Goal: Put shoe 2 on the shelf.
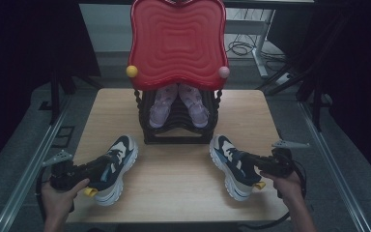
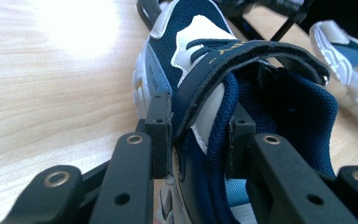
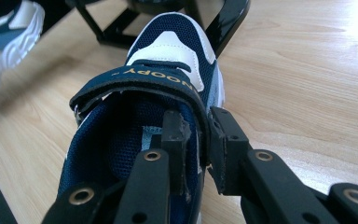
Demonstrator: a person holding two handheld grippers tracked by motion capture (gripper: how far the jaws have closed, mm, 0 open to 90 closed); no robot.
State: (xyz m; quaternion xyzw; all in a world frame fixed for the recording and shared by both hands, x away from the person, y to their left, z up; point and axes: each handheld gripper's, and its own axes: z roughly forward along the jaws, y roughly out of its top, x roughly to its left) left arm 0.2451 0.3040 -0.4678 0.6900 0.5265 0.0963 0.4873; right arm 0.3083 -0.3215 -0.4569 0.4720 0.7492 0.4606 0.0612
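i have each gripper clamped on one navy sneaker: the left gripper [image 2: 200, 140] pinches the strap-side collar of the left sneaker [image 1: 111, 169], the right gripper [image 3: 196, 140] has one jaw inside the right sneaker [image 3: 168, 88] and one outside its wall. both shoes sit on the table [image 1: 174, 183], in front of the black shoe rack [image 1: 178, 128] that holds a pink pair [image 1: 178, 104]. to do this well i'd lift both level, keep the grips firm, and clear the red top [image 1: 178, 43] before sliding in

Pink shoes [image 1: 178, 105]: heels hidden under red tray [image 1: 178, 43].
Left shoe [image 2: 205, 93]: heel cut off at bottom edge.
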